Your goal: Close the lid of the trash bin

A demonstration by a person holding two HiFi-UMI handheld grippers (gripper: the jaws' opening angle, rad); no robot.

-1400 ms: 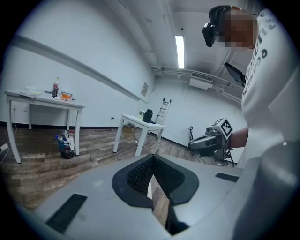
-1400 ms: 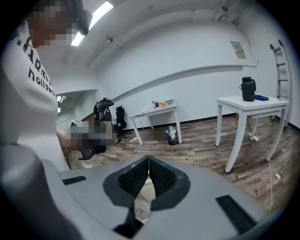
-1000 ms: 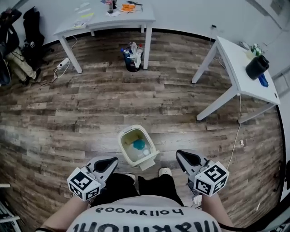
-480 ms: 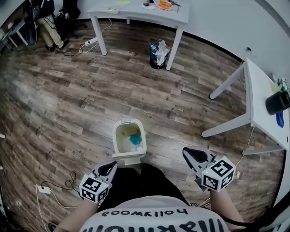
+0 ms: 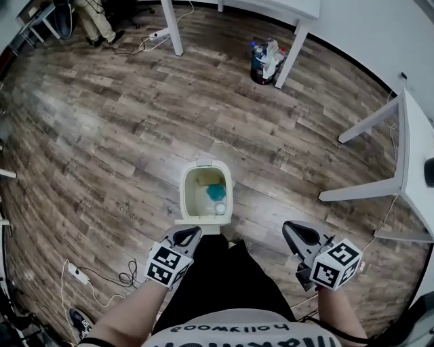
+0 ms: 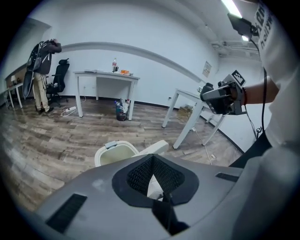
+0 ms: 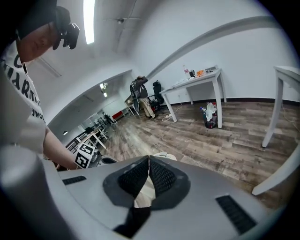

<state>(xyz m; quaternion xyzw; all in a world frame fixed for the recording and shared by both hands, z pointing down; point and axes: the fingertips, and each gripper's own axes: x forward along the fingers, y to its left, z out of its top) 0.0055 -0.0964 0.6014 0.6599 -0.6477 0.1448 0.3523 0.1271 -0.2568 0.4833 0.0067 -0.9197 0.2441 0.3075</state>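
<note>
A cream trash bin (image 5: 205, 177) stands open on the wood floor just in front of my feet, with a teal item and other waste inside. Its lid (image 5: 203, 223) hangs down on the near side. My left gripper (image 5: 188, 234) is shut and empty, its tip just by the lid's near edge. My right gripper (image 5: 296, 232) is also shut and empty, about a bin's width to the right. In the left gripper view, the bin (image 6: 114, 152) and lid (image 6: 155, 147) sit just beyond the closed jaws (image 6: 152, 157). The right gripper view shows the bin's rim (image 7: 164, 155) past its jaws (image 7: 149, 160).
A small dark bin stuffed with rubbish (image 5: 262, 61) stands by a white table leg (image 5: 293, 44) at the back. Another white table (image 5: 407, 156) is to the right. Cables and a power strip (image 5: 76, 273) lie on the floor at left. A person (image 5: 95, 20) stands far back left.
The view has shifted so the bin sits straight ahead. My left gripper has moved up and right, close to the hanging lid. The right gripper has kept its place.
</note>
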